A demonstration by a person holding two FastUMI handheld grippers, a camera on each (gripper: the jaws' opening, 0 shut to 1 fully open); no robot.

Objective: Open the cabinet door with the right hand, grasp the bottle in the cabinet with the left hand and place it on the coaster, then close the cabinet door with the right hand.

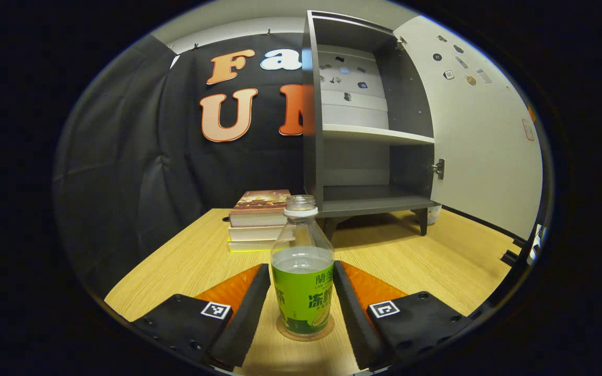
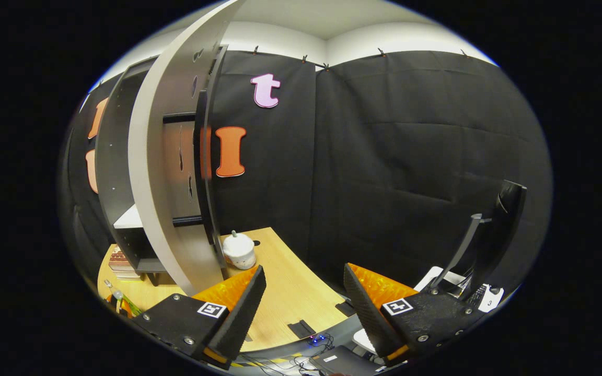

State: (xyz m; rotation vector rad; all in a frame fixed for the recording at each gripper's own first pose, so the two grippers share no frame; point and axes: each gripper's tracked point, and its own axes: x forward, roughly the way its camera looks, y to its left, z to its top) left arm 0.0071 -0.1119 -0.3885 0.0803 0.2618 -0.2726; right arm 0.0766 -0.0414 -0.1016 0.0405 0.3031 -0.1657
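Now: wooden table (image 1: 416,256), bottle (image 1: 301,271) upright on coaster (image 1: 327,328), between spread left gripper (image 1: 301,284) fingers, untouched; cabinet (image 1: 363,136) behind, door (image 1: 481,141) open; right gripper (image 2: 301,287) spread, empty.

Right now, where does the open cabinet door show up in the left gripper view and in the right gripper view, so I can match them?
Left gripper view: the cabinet door is the pale panel at the right, swung open, hinged at its left edge.
Right gripper view: the door is the pale curved panel left of centre, seen nearly edge-on.
Shared landmark: the stack of books, low and left of the door in both.
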